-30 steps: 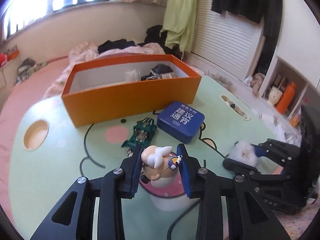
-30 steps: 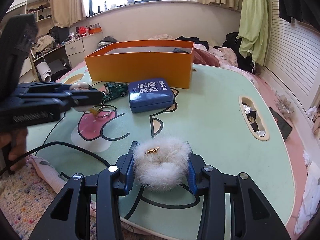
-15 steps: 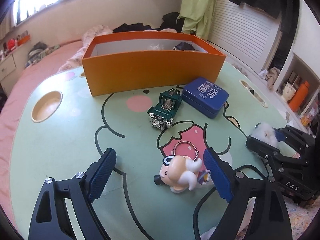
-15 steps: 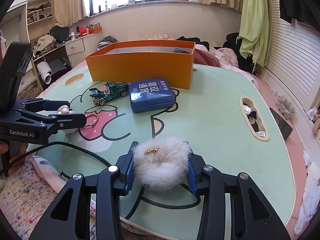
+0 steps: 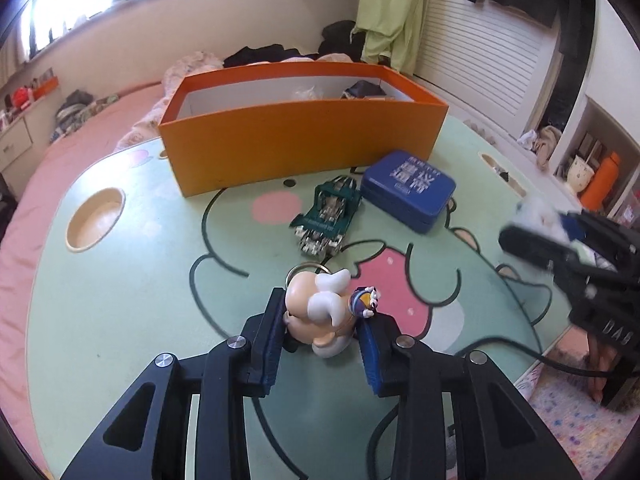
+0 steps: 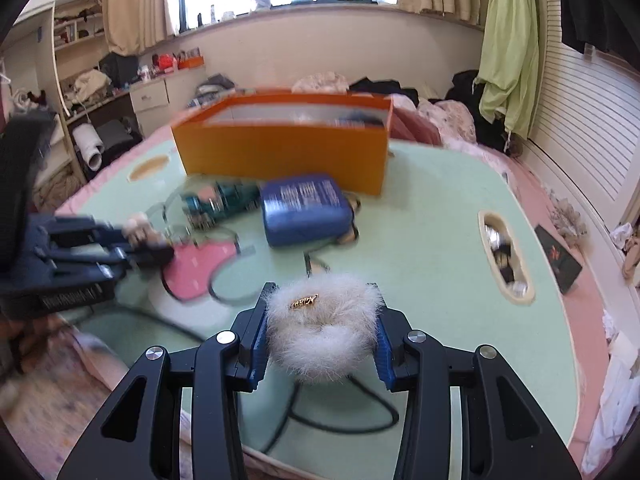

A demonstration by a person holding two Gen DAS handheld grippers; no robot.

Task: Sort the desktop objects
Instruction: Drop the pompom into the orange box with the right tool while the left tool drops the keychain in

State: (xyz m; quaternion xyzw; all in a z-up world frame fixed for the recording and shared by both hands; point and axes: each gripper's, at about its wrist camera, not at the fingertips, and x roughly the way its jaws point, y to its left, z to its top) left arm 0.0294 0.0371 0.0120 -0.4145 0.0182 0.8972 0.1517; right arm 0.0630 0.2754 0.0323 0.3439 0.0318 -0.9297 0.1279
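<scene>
A cream toy figure keychain [image 5: 316, 312] with a metal ring sits between the blue pads of my left gripper [image 5: 322, 308], whose jaws are closing and press on both its sides, just above the green table [image 5: 120, 300]. The right wrist view shows that gripper [image 6: 152, 248] blurred at the left. My right gripper [image 6: 322, 292] is shut on a white fluffy hair tie [image 6: 320, 332] with a small gold tag, near the table's front edge. An orange box [image 5: 304, 148] stands open at the far side, with a few items inside.
A green toy car [image 5: 328, 216] and a blue tin [image 5: 408, 188] lie in front of the orange box. The table has a round cup hollow [image 5: 94, 224] at the left and an oval slot [image 6: 504, 256] at the right. A black cable [image 5: 520, 352] trails over the front edge.
Half a second ago the left jaws stood wide apart with the figure lying on the table between them; now they have closed on it again. The right gripper keeps the fluffy hair tie.
</scene>
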